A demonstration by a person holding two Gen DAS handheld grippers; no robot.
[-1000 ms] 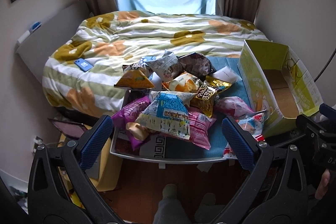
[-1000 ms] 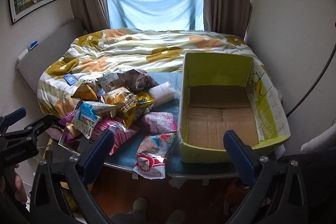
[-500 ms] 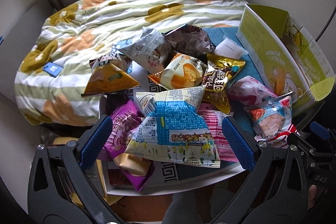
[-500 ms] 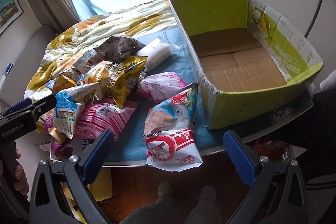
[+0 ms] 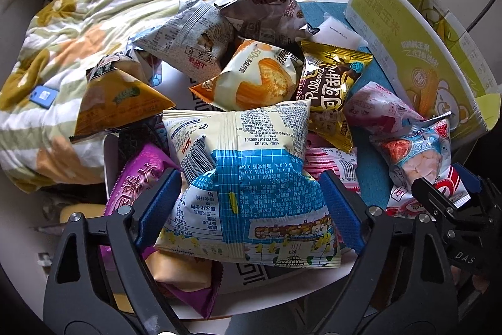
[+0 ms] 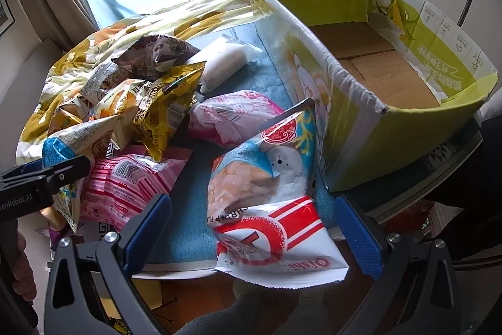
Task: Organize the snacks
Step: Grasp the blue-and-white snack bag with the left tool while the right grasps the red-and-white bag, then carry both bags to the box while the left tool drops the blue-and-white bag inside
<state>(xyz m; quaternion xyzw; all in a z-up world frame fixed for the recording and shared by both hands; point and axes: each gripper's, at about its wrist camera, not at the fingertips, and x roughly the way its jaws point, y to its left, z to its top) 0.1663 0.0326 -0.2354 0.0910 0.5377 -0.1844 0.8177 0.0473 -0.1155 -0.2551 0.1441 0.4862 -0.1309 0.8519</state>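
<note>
Left wrist view: the left hand-held gripper [image 5: 251,203] is spread wide, its blue pads [image 5: 158,204] flanking a blue-and-cream snack bag [image 5: 244,193] that lies nearest on the bench [image 5: 371,178]; the left pad looks to touch the bag's edge, though whether either pad presses it cannot be told. A purple bag [image 5: 135,178] lies to the left, partly under the blue-and-cream one, and a pink striped bag [image 5: 332,165] peeks out on the right. Farther back sit an orange-and-white bag [image 5: 251,77], a gold bag [image 5: 329,93], a grey-white bag [image 5: 188,36], a dark brown bag [image 5: 263,11] and an amber bag [image 5: 116,96] leaning onto the flowered bedspread [image 5: 94,5]. At right, the green cardboard box [image 5: 417,46] stands open, with a shrimp-cracker bag [image 5: 420,159] near it and the right hand-held gripper's tip at the edge of the picture.

Right wrist view: the right hand-held gripper [image 6: 254,231] is likewise spread, its pads either side of the shrimp-cracker bag [image 6: 266,200], which overhangs the near edge of the bench [image 6: 188,209]; no contact is visible. The green cardboard box [image 6: 408,127] stands just to the right, its brown floor bare. A pale pink bag [image 6: 232,115] and a white packet [image 6: 222,65] lie beyond, with the pile of snacks to the left.
</note>
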